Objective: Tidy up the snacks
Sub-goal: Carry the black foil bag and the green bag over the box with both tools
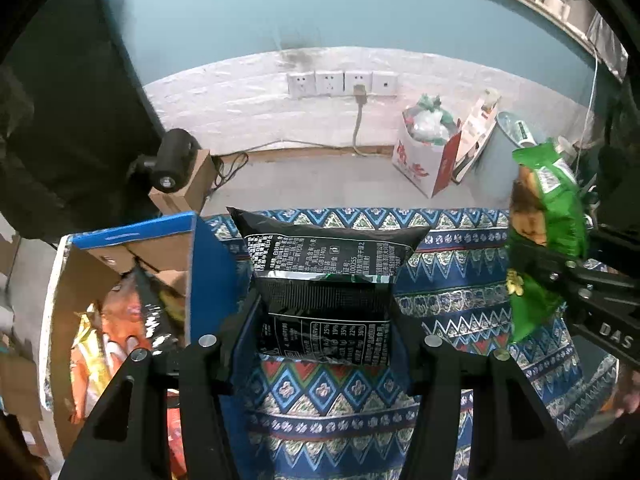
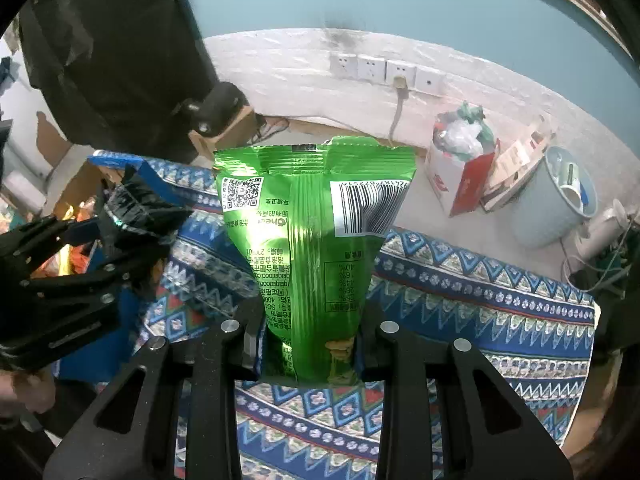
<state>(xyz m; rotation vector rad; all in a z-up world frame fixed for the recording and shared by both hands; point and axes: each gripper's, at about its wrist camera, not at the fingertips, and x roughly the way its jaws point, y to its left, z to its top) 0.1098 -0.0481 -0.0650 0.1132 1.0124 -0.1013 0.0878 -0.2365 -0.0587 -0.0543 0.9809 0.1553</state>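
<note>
My left gripper is shut on a black snack bag with white print, held above the patterned blue tablecloth. My right gripper is shut on a green snack bag, held upright over the cloth; that bag also shows at the right of the left wrist view. The left gripper with the black bag shows at the left of the right wrist view. A blue cardboard box at the table's left holds several orange and yellow snack packs.
Beyond the table's far edge is the floor with a red-and-white paper bag full of rubbish, a grey bin, a wall socket strip with a cable, and a small cardboard box with a black cylinder on it.
</note>
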